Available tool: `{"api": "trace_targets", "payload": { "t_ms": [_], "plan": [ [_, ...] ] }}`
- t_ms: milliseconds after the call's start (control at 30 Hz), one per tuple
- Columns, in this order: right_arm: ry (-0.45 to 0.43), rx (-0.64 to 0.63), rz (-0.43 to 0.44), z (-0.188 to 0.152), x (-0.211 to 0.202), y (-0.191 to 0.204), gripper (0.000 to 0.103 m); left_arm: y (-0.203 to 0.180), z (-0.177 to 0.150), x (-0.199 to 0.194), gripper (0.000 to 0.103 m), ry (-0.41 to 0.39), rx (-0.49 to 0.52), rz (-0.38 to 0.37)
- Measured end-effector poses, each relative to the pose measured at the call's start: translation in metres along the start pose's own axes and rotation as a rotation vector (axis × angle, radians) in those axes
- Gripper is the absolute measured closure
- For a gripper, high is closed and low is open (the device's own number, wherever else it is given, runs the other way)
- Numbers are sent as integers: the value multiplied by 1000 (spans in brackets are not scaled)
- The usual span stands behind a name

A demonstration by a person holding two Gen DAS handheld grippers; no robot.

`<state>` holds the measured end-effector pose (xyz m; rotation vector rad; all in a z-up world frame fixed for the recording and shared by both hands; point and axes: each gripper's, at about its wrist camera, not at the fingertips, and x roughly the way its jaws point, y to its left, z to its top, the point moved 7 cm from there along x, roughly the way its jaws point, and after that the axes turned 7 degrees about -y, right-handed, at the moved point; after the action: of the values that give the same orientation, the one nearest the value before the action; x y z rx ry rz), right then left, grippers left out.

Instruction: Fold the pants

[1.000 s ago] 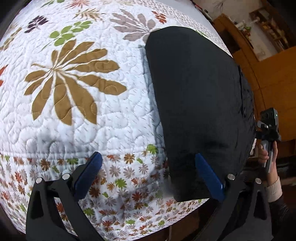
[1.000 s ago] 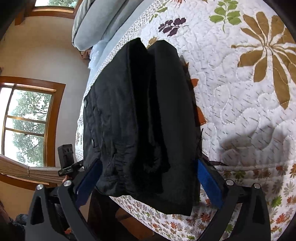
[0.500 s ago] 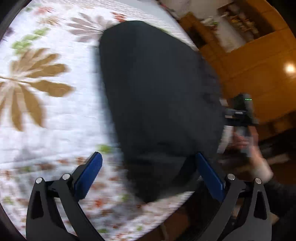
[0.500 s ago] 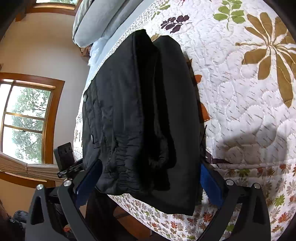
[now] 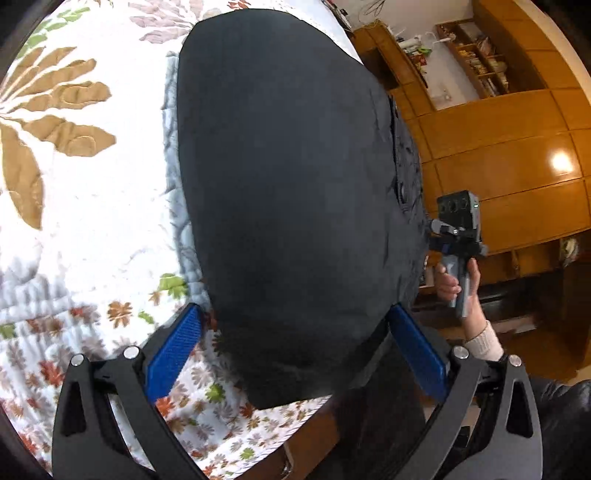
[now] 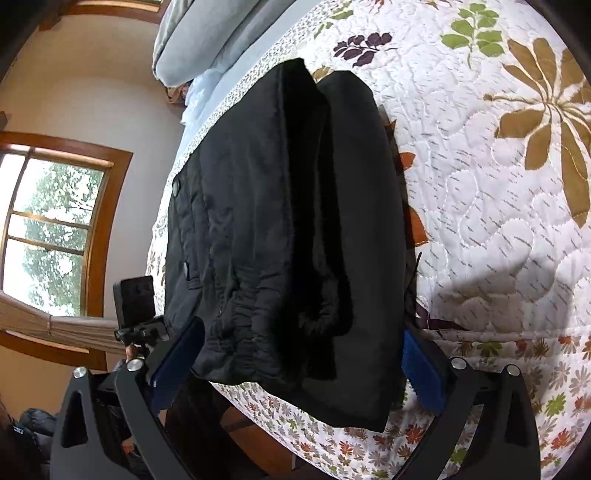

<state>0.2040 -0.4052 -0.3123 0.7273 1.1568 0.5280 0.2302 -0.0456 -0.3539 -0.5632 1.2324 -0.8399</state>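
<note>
The black pants (image 5: 288, 177) lie folded in a thick stack at the edge of a floral quilted bed (image 5: 74, 206). My left gripper (image 5: 295, 332) is open, its blue pads on either side of the stack's near end. The pants show again in the right wrist view (image 6: 288, 229), with the buttoned waistband on the left and folded layers on the right. My right gripper (image 6: 303, 350) is open, its fingers astride the stack's near end. Each gripper appears in the other's view, the right one in the left wrist view (image 5: 458, 236) and the left one in the right wrist view (image 6: 136, 314).
Wooden cabinets and shelves (image 5: 517, 129) stand beyond the bed in the left wrist view. A window (image 6: 48, 229), a wall and grey pillows (image 6: 207, 33) show in the right wrist view. The quilt (image 6: 498, 221) stretches to the right of the pants.
My left gripper has swung right until the stack sits between its fingers. My right gripper has moved in slightly closer to the stack. The pants have not moved.
</note>
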Motion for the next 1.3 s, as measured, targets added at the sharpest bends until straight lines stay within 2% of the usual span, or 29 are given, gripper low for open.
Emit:
{"api": "trace_targets", "payload": {
  "t_ms": [33, 100, 133, 267, 300, 367, 467, 667, 867, 1067, 1300],
  "plan": [
    [-3, 5, 3, 0, 0, 0, 3, -3, 1, 3, 13, 0, -8, -17],
    [-8, 7, 2, 2, 1, 0, 3, -5, 4, 8, 16, 8, -12, -6],
    [-11, 1, -5, 3, 2, 0, 3, -4, 3, 9, 22, 14, -5, 2],
    [-9, -48, -44, 2, 3, 2, 19, -5, 1, 7, 39, 21, -11, 0],
    [-13, -63, -50, 1, 3, 3, 22, -5, 1, 5, 40, 18, -14, -5],
    [-26, -81, -41, 0, 0, 7, 35, -11, 1, 4, 46, 4, -8, -13],
    [-54, -113, -35, 1, -6, 14, 45, -17, 2, 6, 51, -4, -16, -28],
    [-91, -158, -31, 6, -10, 27, 56, -13, 1, 8, 55, -20, -58, -58],
    [-119, -179, -12, 23, -10, 43, 60, -2, 8, 0, 58, -54, -74, -66],
    [-123, -197, -4, 38, 11, 60, 60, 17, 30, -21, 58, -118, -101, -35],
    [-124, -195, 15, 59, 41, 74, 60, 46, 61, -48, 58, -154, -88, 43]
  ]
}}
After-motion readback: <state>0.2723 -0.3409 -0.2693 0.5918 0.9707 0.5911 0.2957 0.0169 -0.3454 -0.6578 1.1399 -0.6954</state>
